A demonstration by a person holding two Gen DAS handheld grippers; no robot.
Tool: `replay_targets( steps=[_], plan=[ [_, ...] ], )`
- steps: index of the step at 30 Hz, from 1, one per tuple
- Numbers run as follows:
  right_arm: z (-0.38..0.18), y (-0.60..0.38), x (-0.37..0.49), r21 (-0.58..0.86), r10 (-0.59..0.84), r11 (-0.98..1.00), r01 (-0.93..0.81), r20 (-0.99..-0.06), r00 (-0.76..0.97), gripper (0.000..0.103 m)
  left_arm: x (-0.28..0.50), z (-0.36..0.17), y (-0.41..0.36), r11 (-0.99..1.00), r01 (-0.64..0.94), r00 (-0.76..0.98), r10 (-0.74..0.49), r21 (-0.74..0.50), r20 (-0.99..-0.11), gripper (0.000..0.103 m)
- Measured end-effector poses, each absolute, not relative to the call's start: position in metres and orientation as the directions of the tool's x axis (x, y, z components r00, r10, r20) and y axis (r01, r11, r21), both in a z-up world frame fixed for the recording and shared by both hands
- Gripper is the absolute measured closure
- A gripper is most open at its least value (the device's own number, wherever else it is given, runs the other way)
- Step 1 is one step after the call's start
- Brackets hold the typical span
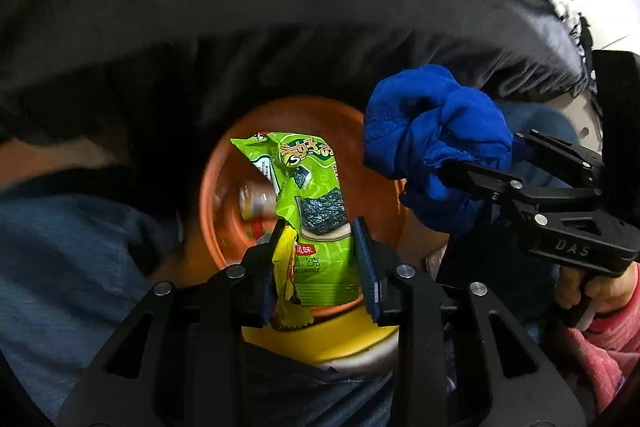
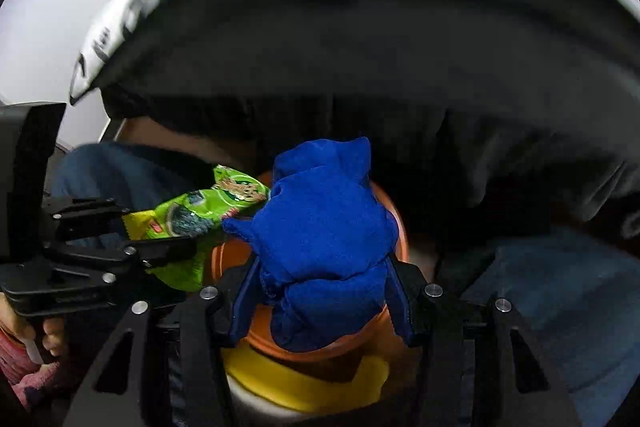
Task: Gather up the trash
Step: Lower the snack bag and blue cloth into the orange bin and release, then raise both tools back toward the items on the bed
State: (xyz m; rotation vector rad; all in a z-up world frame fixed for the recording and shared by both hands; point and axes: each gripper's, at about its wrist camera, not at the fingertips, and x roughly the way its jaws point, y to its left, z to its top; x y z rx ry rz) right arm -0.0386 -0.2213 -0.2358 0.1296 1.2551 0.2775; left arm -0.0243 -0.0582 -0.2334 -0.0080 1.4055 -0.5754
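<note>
While both grippers are pointing steeply down over an orange bin (image 1: 224, 187), each is clenching its own piece of trash. The left gripper (image 1: 320, 251) is pinching a green wrapper (image 1: 316, 195) between its blue pads (image 1: 366, 263), with a smaller yellow wrapper (image 1: 285, 267) pressed against the left pad. The green wrapper is glossy, crinkled plastic film, flat and oblong; its long axis is running along the fingers, away from the camera, so its far end is hanging over the bin's mouth. Printed on it are dark green seaweed sheets, a red label with white Chinese characters, and below that "2克"; the bigger lettering at the far end is too creased to read. The yellow wrapper is also crinkled film with a zigzag edge.

The right gripper (image 2: 320, 291) is squeezing a blue cloth (image 2: 324, 227), a soft, matte, bunched wad with stitched hems, bulging out past the fingers and sitting right over the bin. In the left wrist view the same gripper (image 1: 486, 171) is coming in from the right, its black body reading "DAS", and a hand (image 1: 596, 287) in a pink fuzzy sleeve (image 1: 604, 347) is gripping its handle.

The bin is round, smooth plastic, with blurred litter lying inside and a yellow rim part (image 2: 296, 383) at its near side. Dark fabric and blue denim are filling the surroundings
</note>
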Motion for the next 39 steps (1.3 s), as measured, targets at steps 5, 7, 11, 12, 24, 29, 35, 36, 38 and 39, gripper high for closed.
replay_targets(
  steps=[5,7,11,12,24,29,35,36,38,39],
  plan=[
    [-0.273,-0.223,-0.036,0.267,0.281,0.959,-0.094,-0.939,0.196,0.049,-0.021,-0.27,-0.063,0.884,0.325,-0.04,-0.342,-0.336,-0.939,0.07],
    [-0.282,-0.222,-0.033,0.273,0.284,0.958,-0.085,-0.943,0.175,0.049,-0.016,-0.277,-0.067,0.891,0.307,-0.061,-0.333,-0.335,-0.941,0.07],
    [-0.292,-0.219,-0.028,0.286,0.294,0.956,-0.072,-0.944,0.148,0.048,-0.013,-0.285,-0.067,0.896,0.291,-0.088,-0.325,-0.337,-0.941,0.069],
    [-0.293,-0.218,-0.026,0.287,0.294,0.956,-0.07,-0.945,0.145,0.048,-0.013,-0.286,-0.07,0.896,0.29,-0.089,-0.324,-0.336,-0.942,0.069],
    [-0.284,-0.231,-0.027,0.285,0.284,0.958,-0.02,-0.94,0.188,0.025,-0.007,-0.283,-0.065,0.922,0.26,-0.036,-0.287,-0.286,-0.957,0.033],
    [-0.281,-0.233,-0.027,0.279,0.276,0.96,-0.011,-0.941,0.198,0.025,-0.008,-0.283,-0.064,0.927,0.255,-0.03,-0.278,-0.276,-0.96,0.029],
    [-0.278,-0.232,-0.028,0.27,0.264,0.963,-0.004,-0.941,0.212,0.023,-0.009,-0.278,-0.063,0.929,0.256,-0.017,-0.273,-0.268,-0.962,0.027],
    [-0.276,-0.233,-0.028,0.268,0.262,0.963,-0.002,-0.94,0.217,0.023,-0.009,-0.276,-0.063,0.93,0.259,-0.01,-0.268,-0.261,-0.963,0.027],
    [-0.272,-0.236,-0.028,0.266,0.258,0.964,0.004,-0.938,0.231,0.023,-0.01,-0.273,-0.061,0.93,0.268,0.001,-0.263,-0.253,-0.965,0.027],
    [-0.268,-0.238,-0.028,0.268,0.258,0.963,0.007,-0.936,0.24,0.023,-0.01,-0.27,-0.061,0.929,0.273,0.009,-0.263,-0.25,-0.965,0.027]
  ],
)
